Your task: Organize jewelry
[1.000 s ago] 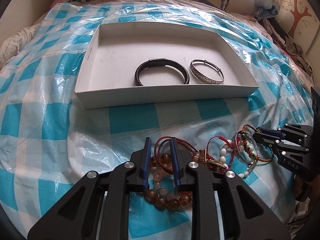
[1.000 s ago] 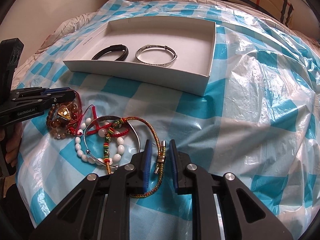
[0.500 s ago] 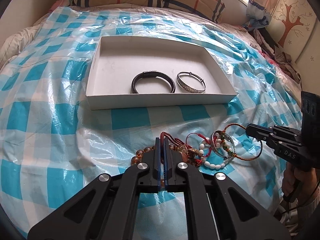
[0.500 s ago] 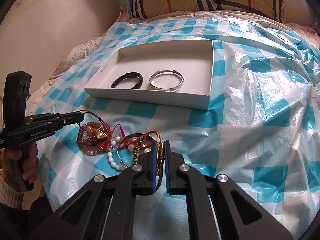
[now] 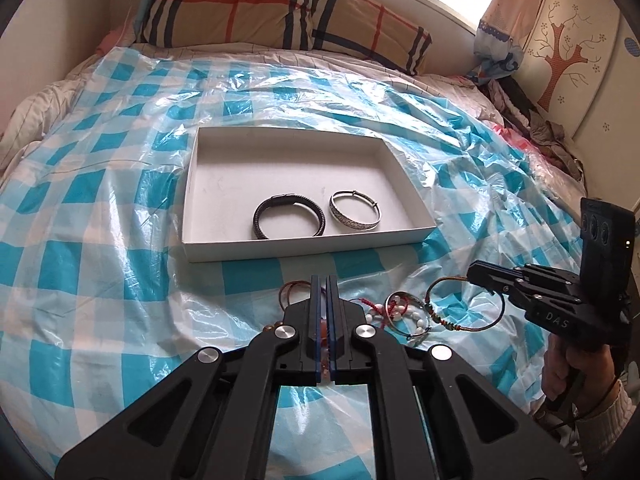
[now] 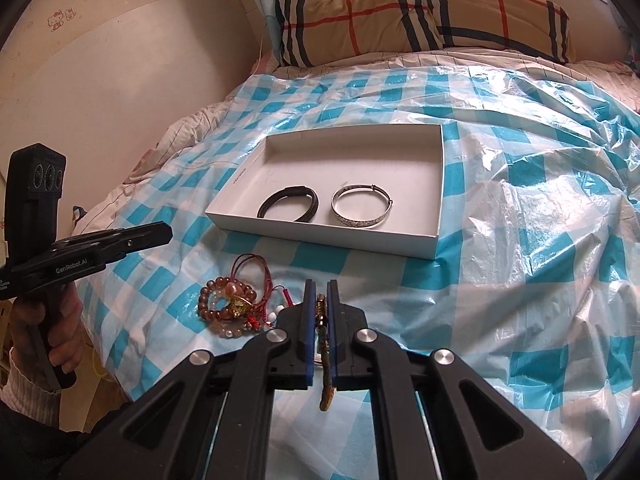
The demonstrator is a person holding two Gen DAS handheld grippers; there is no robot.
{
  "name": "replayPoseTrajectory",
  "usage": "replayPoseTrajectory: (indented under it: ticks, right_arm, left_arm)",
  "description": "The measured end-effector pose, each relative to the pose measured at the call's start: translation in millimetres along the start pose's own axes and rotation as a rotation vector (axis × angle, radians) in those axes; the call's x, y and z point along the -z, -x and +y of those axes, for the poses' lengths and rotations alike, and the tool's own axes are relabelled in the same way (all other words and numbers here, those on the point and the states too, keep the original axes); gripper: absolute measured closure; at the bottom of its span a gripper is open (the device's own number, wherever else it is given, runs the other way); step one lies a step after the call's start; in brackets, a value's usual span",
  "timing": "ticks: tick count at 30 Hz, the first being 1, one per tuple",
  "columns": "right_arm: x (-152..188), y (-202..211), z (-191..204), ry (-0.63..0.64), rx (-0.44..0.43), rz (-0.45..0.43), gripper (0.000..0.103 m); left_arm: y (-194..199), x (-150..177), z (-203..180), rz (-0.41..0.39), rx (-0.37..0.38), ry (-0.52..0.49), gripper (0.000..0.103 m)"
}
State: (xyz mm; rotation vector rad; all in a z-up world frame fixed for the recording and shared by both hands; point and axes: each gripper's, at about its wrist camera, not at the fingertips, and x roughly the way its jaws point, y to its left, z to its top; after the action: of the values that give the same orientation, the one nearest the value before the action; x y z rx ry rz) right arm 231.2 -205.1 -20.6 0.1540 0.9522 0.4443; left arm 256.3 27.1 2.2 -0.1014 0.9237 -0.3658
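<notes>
Jewelry still to be sorted lies in a tangled heap (image 6: pixel 240 304) on the blue-checked plastic sheet (image 6: pixel 520 240), at about 6 o'clock of the white box (image 5: pixel 304 250), just beside its near wall. Inside the box, a black braided bracelet (image 5: pixel 289 216) and a silver bangle (image 5: pixel 355 212) lie flat side by side near that wall. Right gripper (image 6: pixel 320 292): fingers narrowed onto a woven cord bracelet (image 6: pixel 325 364), whose long axis runs along the fingers and whose tail hangs free below. Left gripper (image 5: pixel 324 284): fingers nearly together; a sliver of reddish bead shows between them, and whether they truly pinch the red cord bracelet (image 5: pixel 294 292) cannot be told. From the right fingers the box lies at 12 o'clock, open floor toward 1 o'clock; this gripper appears the readier for delivery, though the cord bracelet seems snagged in the heap.
</notes>
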Motion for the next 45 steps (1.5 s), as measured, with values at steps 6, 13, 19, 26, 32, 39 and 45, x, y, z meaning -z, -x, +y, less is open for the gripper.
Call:
replayPoseTrajectory:
  ticks: [6, 13, 19, 26, 32, 39, 45]
  right_arm:
    - [5, -7, -14, -0.023, 0.011, 0.013, 0.097]
    - [13, -26, -31, -0.03, 0.091, 0.09, 0.083]
    - [22, -31, -38, -0.005, 0.132, 0.123, 0.054]
    - [32, -56, -39, 0.048, 0.184, 0.186, 0.046]
    - [35, -51, -33, 0.03, 0.115, 0.197, 0.092]
    - [28, -26, -24, -0.021, 0.058, 0.119, 0.098]
    - [15, -7, -14, -0.023, 0.024, 0.053, 0.099]
  left_arm:
    - [-58, 5, 22, 0.12, -0.053, -0.014, 0.087]
    - [-97, 13, 5, 0.17, -0.093, -0.078, 0.056]
    - [-97, 15, -1, 0.168, -0.086, -0.066, 0.096]
    - [-82, 14, -2, 0.145, -0.009, -0.024, 0.099]
    - [-56, 7, -4, 0.103, 0.067, 0.008, 0.099]
    - [-26, 1, -11, 0.046, 0.108, 0.007, 0.101]
    - [-13, -4, -10, 0.017, 0.097, 0.006, 0.101]
